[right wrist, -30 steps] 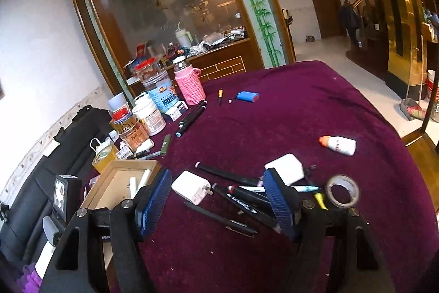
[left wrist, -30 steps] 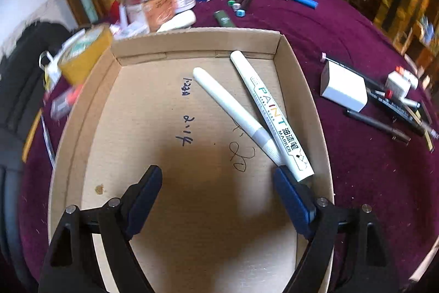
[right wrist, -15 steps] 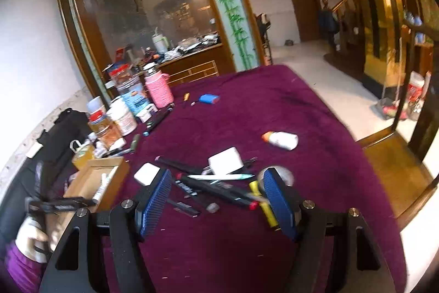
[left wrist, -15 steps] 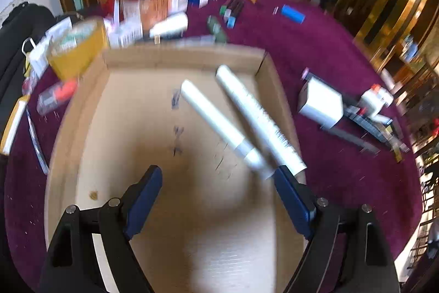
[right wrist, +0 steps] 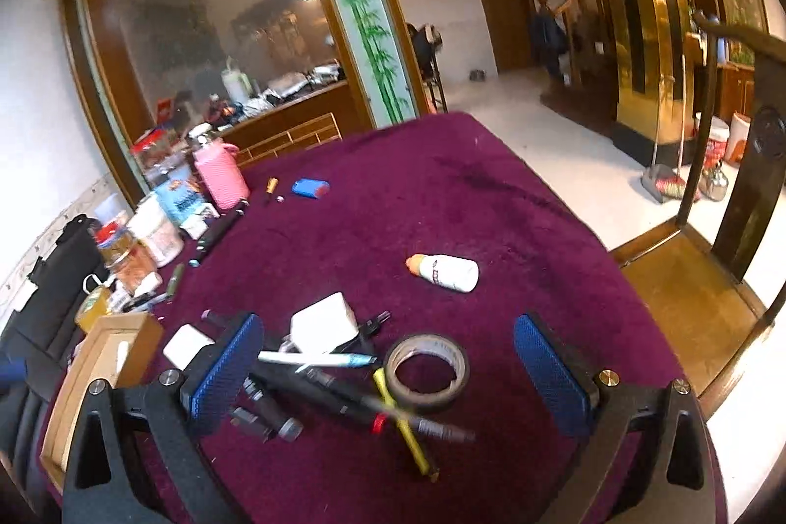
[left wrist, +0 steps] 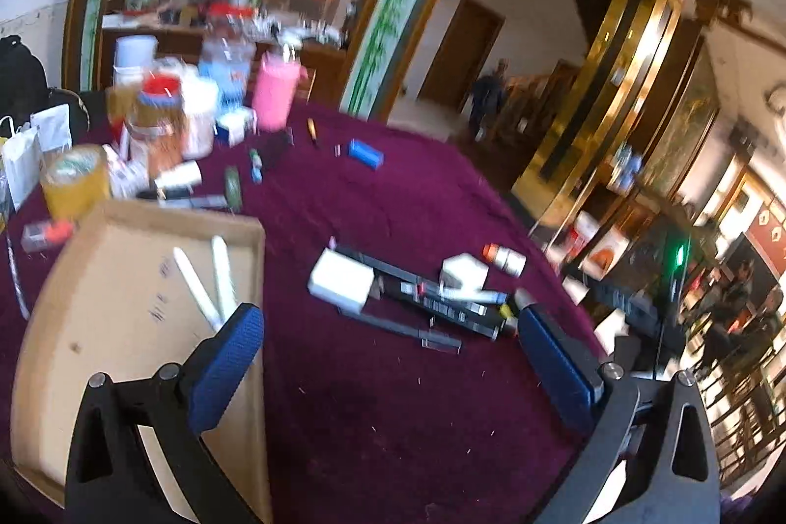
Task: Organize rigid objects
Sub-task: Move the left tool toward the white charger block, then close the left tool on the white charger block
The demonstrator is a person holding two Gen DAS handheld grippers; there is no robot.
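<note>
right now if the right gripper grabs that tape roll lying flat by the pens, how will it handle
The tape roll is a flat, hollow ring, so it probably won't roll and looks light. It touches the yellow pen, which may shift. The right gripper is open, apparently wide enough to straddle it.

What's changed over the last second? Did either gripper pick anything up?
No pickup. The left gripper has swung right, off the cardboard box and toward the pen pile; it is open and empty. The right gripper has moved in over the pile and now frames the tape roll, also open. The two white markers still lie in the box; nothing on the table has shifted.
</note>
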